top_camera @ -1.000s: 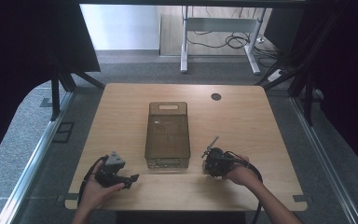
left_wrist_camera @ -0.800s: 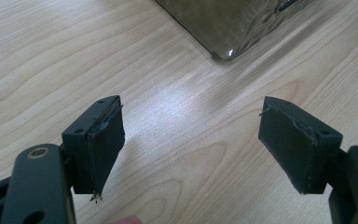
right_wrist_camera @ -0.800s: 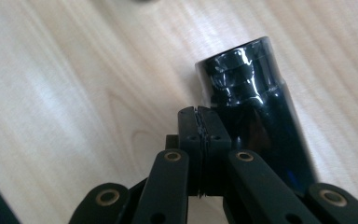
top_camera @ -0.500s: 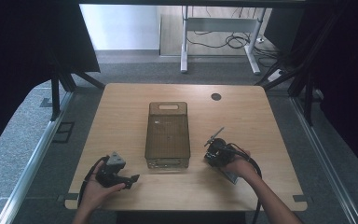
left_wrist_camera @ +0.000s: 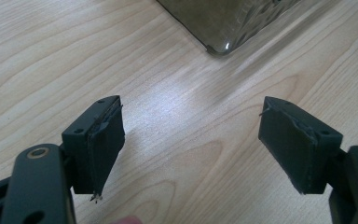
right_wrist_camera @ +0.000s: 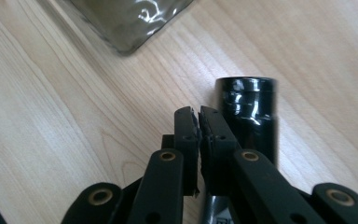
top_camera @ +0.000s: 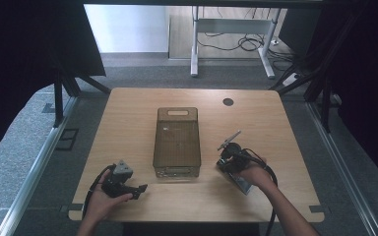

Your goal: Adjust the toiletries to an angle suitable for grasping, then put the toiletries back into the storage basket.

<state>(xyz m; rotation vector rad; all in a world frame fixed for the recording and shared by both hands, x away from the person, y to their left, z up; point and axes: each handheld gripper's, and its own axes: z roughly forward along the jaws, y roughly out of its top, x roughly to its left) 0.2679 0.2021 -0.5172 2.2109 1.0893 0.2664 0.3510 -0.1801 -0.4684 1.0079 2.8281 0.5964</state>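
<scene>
Left gripper (left_wrist_camera: 191, 144) fingers wide apart — right gripper (right_wrist_camera: 198, 126) fingers nearly together, just parting.

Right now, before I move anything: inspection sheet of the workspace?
Surface: wooden table, bare around the bin.
Job's things: smoky bin mid-table, looks empty; black cylinder beside the right jaws, not between them.
Clutter: nothing seen; one grommet near the far edge.
Grippers: left gripper open over bare wood; right gripper nearly shut, jaws just been opening, nothing between.
Cables: gripper cable by each hand; floor cables beyond.
Surroundings: desk frame, dark curtains.
</scene>
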